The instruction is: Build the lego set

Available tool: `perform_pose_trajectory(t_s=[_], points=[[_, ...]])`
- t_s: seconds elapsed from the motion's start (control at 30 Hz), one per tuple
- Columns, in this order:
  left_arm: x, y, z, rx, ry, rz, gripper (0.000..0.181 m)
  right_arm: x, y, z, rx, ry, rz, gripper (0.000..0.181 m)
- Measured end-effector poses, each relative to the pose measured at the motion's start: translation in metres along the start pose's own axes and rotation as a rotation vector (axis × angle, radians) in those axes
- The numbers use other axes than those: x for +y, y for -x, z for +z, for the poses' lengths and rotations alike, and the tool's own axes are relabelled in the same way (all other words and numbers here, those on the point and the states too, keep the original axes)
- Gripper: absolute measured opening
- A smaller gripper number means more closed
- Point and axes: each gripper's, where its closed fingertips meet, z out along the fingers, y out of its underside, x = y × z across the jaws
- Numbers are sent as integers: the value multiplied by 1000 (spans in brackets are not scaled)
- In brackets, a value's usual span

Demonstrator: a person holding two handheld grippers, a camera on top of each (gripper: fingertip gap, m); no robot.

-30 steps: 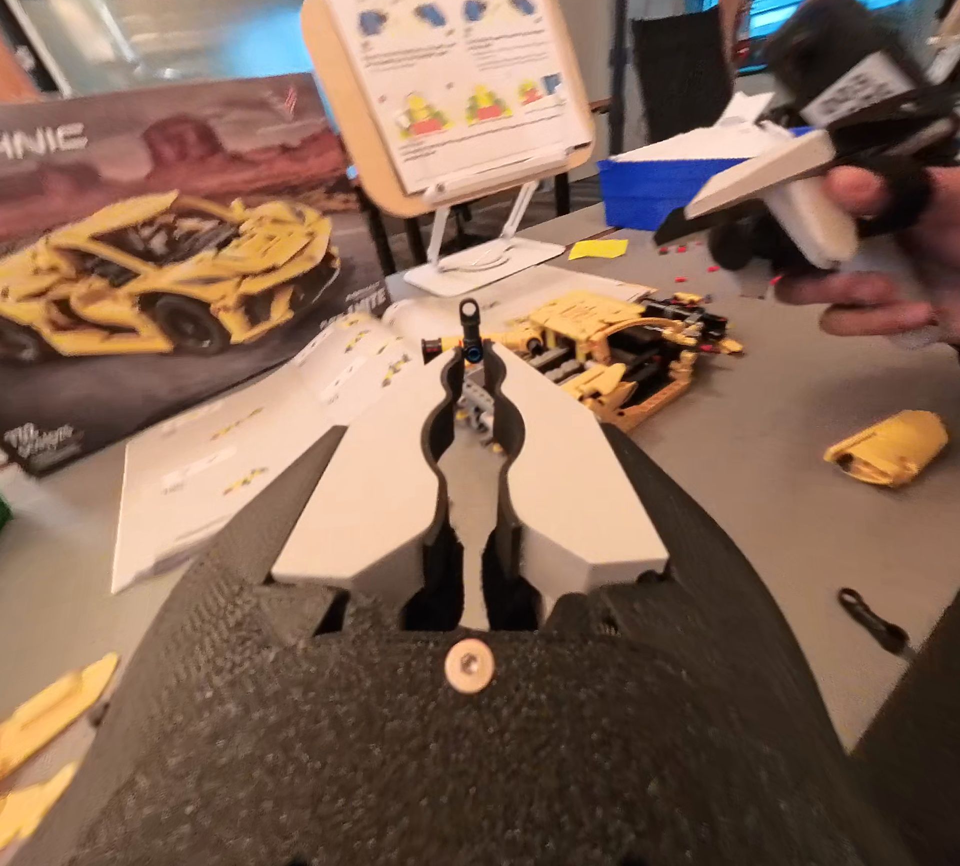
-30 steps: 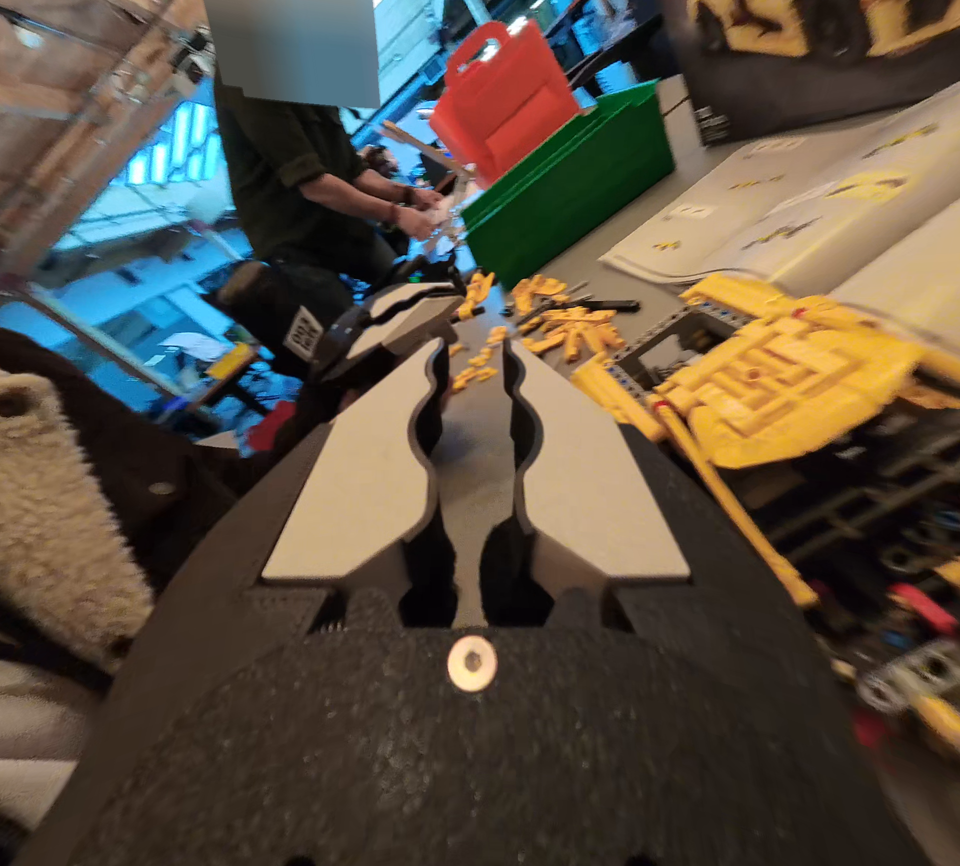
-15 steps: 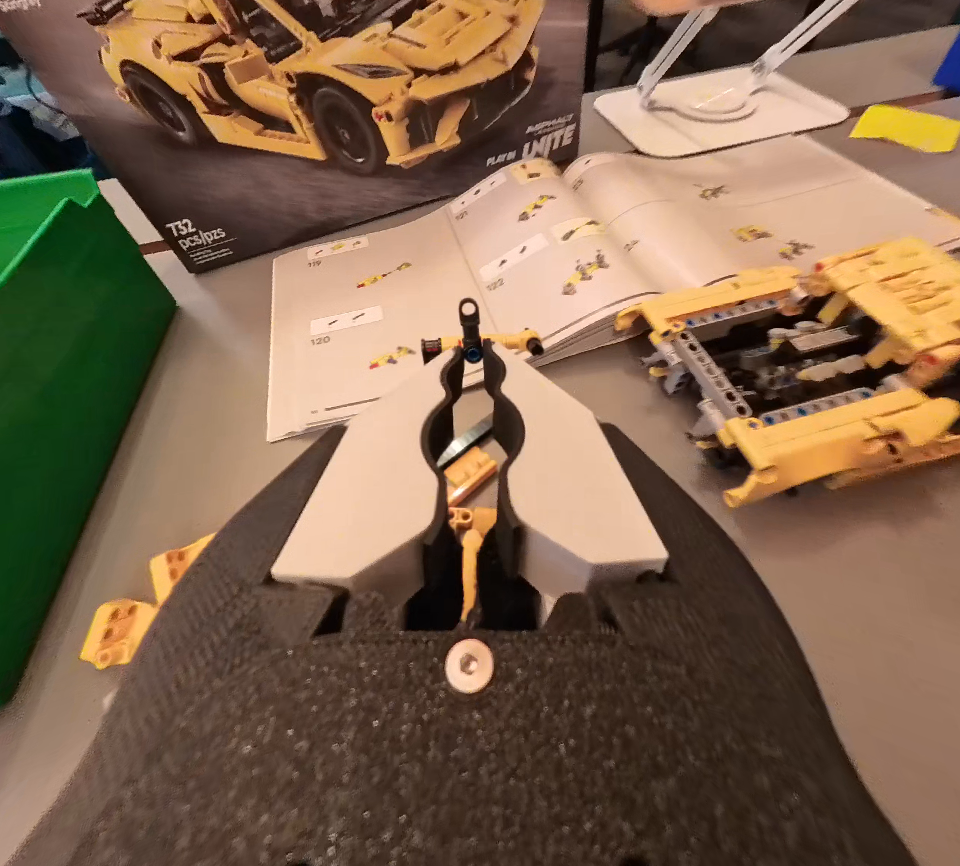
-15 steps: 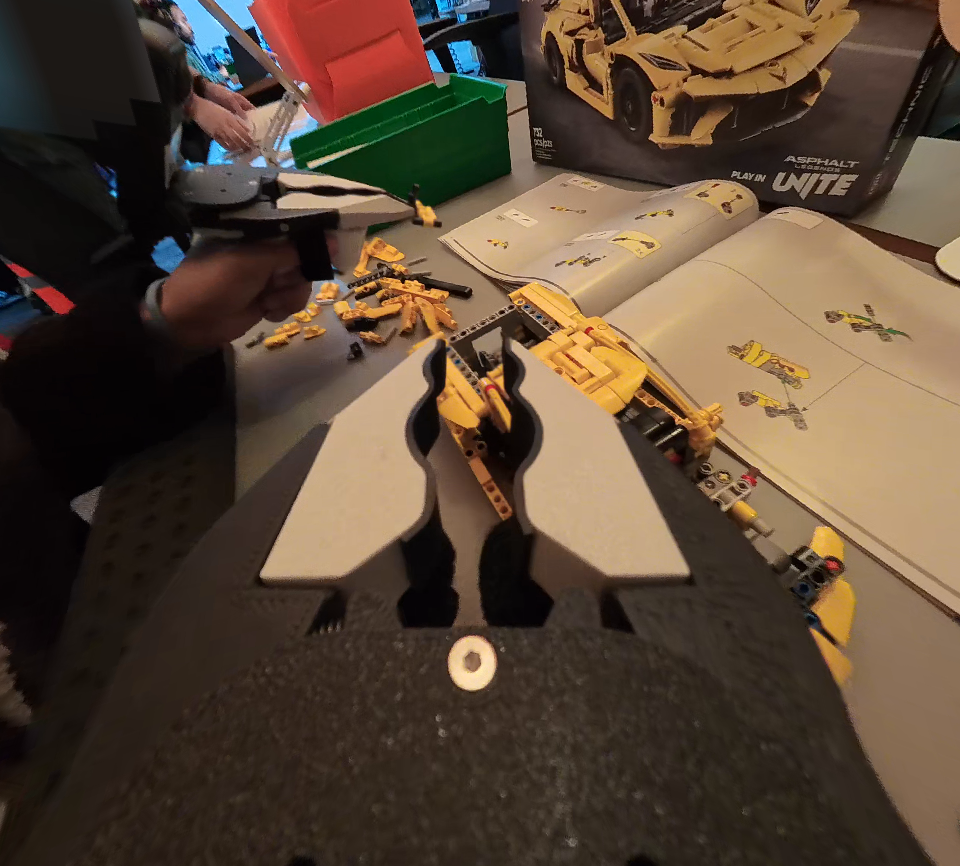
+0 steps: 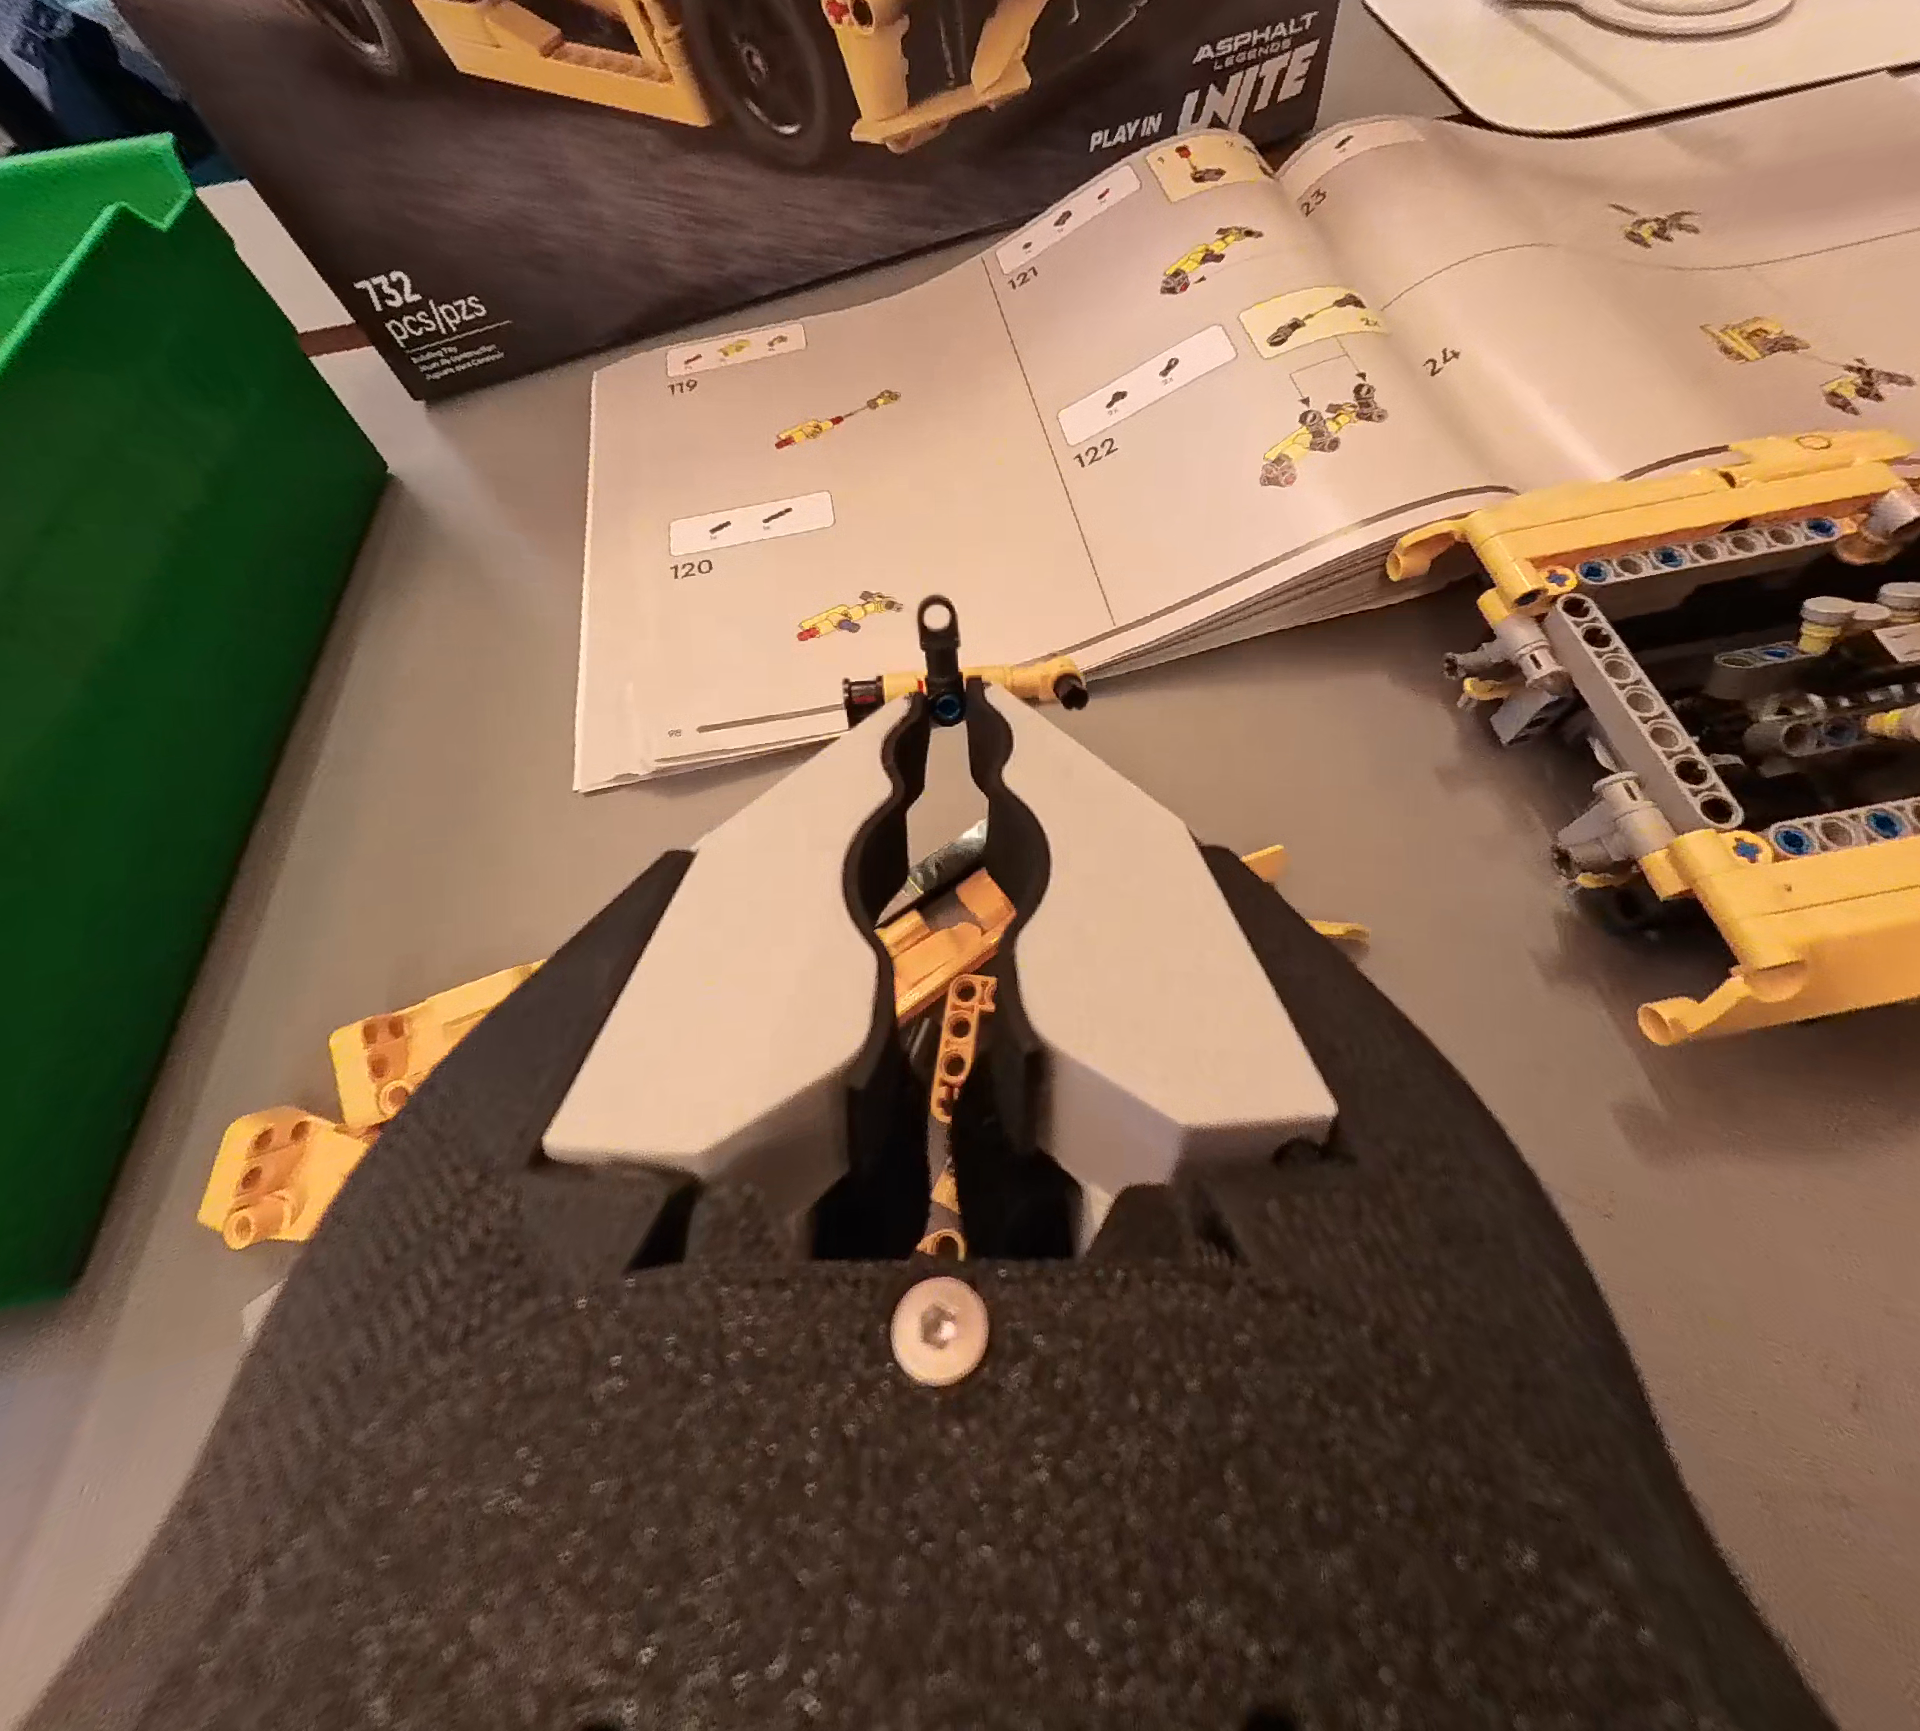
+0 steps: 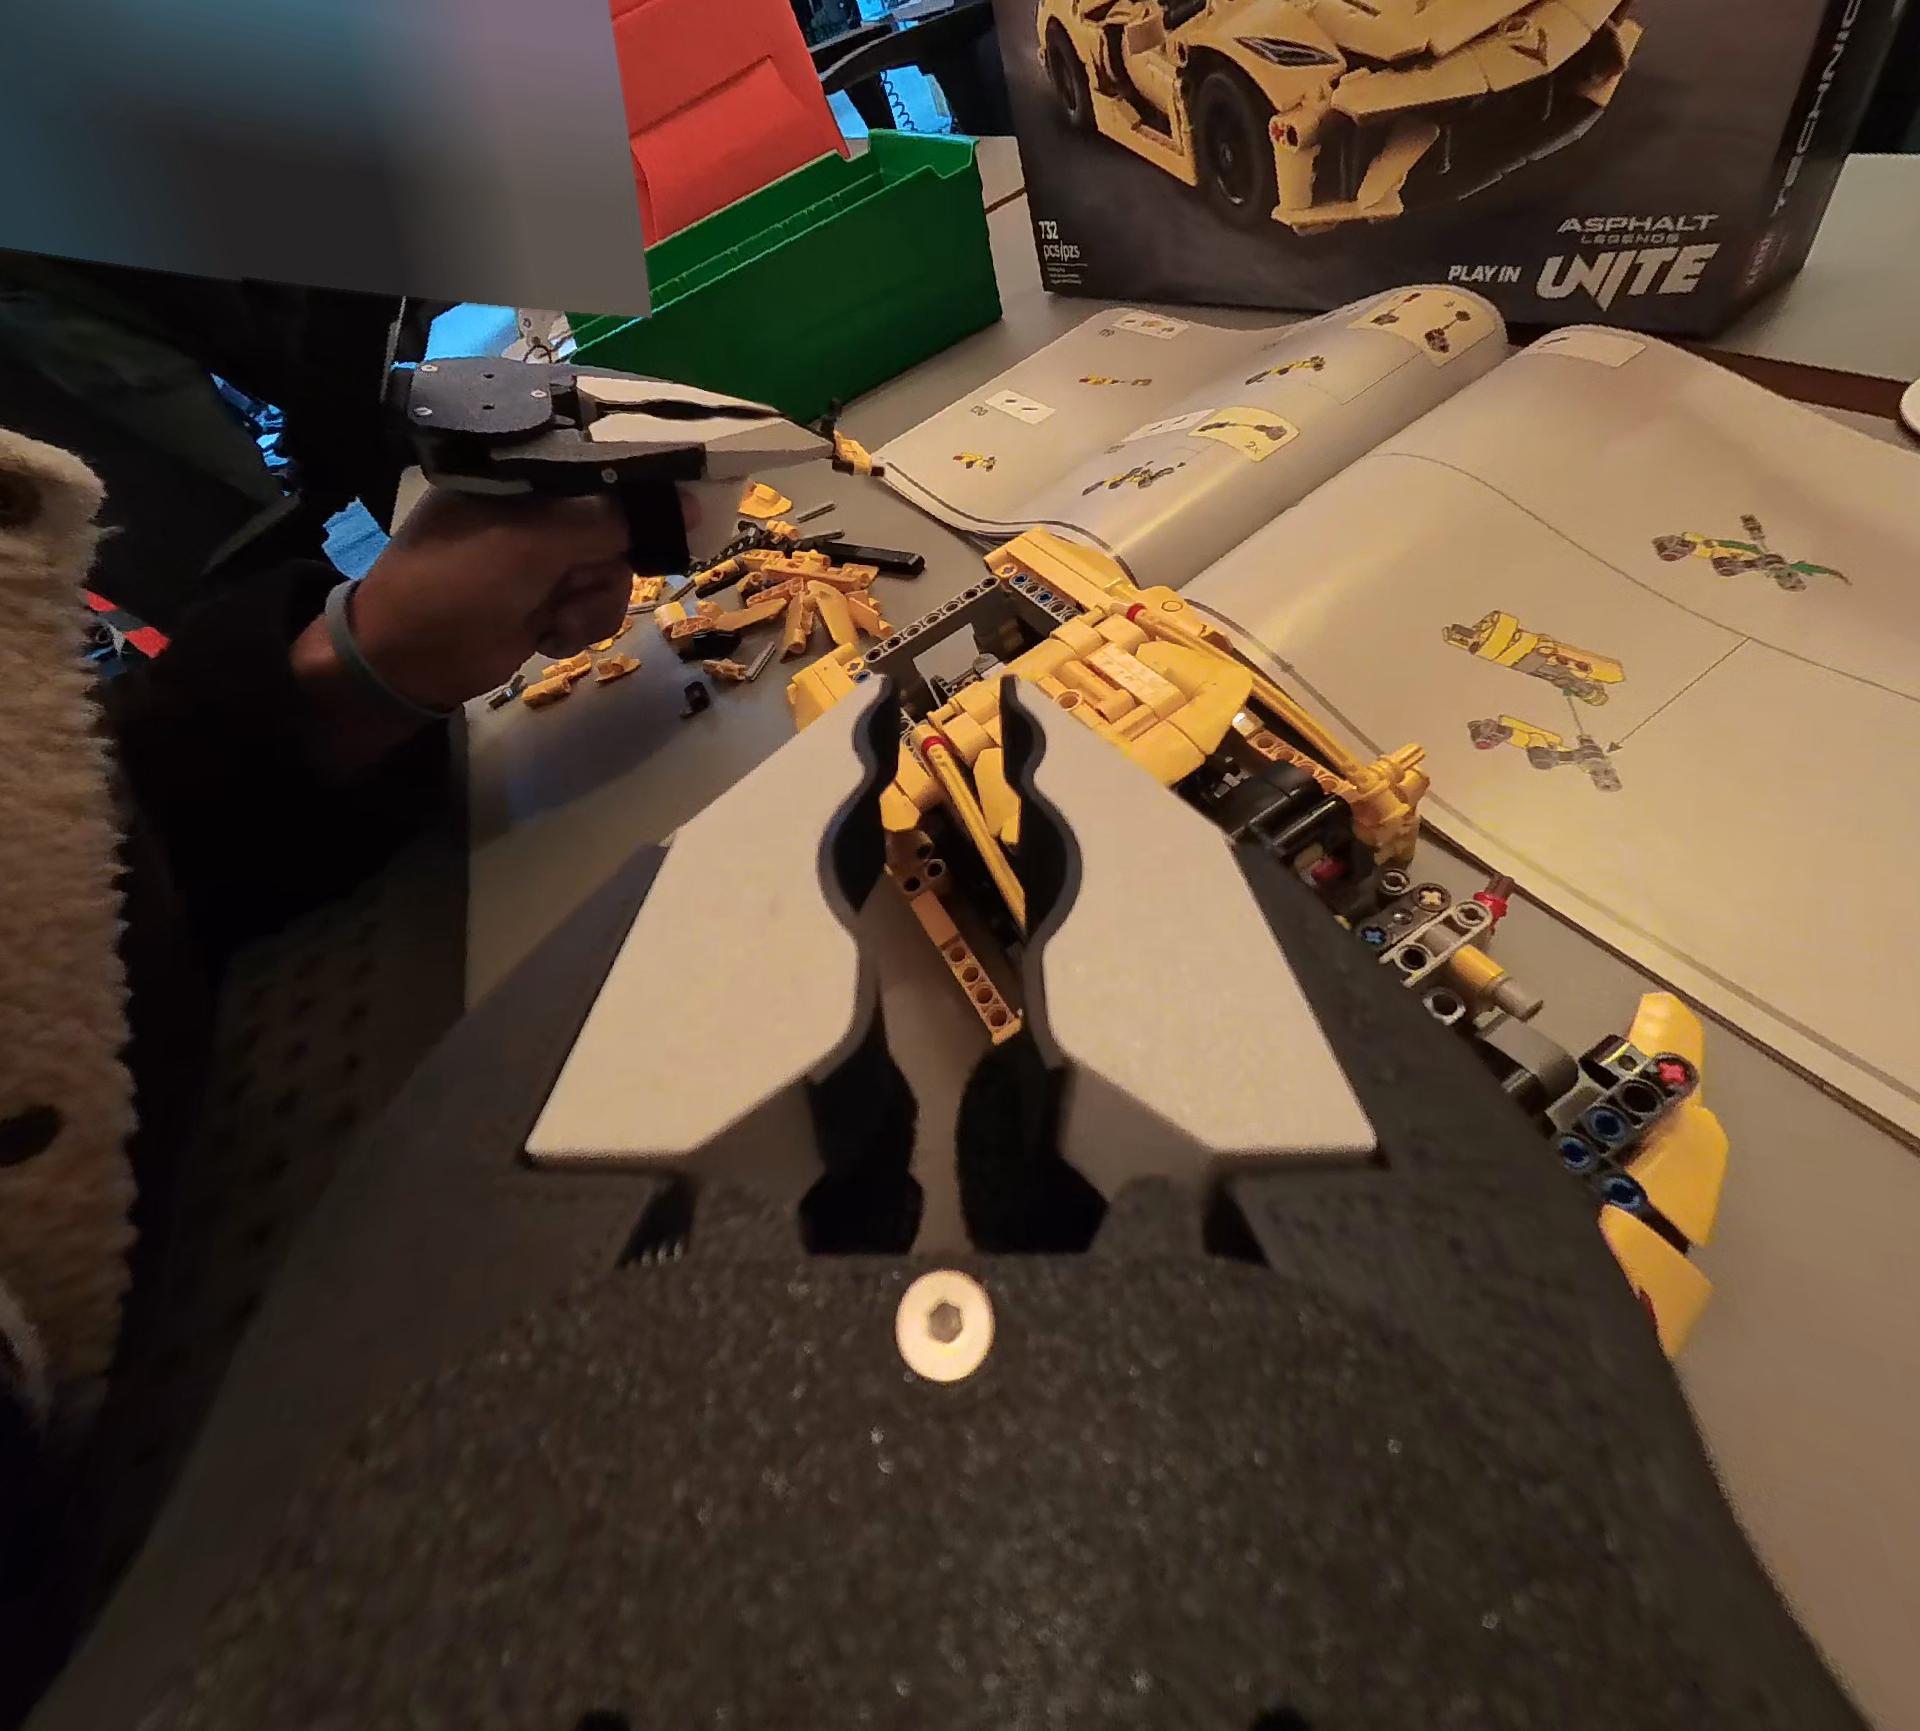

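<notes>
The small yellow-and-black rod sub-assembly with an upright black connector (image 5: 940, 679) is pinched in the left gripper (image 5: 943, 713), above the open instruction booklet (image 5: 831, 476). The right gripper (image 6: 940, 725) hangs narrowly parted and empty over the half-built yellow car chassis (image 6: 1132, 694). I'd guess fitting comes next, needing careful alignment.

Counted: two grippers, left gripper (image 5: 943, 713) and right gripper (image 6: 940, 705); one set box (image 6: 1403, 154), one instruction booklet (image 5: 935, 455), one green bin (image 5: 156, 642), one car chassis (image 5: 1714, 725).
</notes>
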Motion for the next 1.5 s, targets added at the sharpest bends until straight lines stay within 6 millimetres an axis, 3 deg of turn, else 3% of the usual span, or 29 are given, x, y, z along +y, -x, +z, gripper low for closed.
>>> perform_pose_trajectory(t_s=[1.23, 1.33, 1.4, 1.5], points=[[-4, -23, -2, 117, -34, 44, 7, 7, -2, 0, -5, 30, 52, 17], [-10, -37, -7, 195, -75, 57, 7, 6, 1, 0, -11, 30, 43, 18], [-19, -58, -17, 317, -134, 70, 7, 4, 5, 0, -21, 28, 14, 18], [-32, -102, -55, 572, -287, 135, 7, 7, 17, 2, -53, 52, -45, 19]])
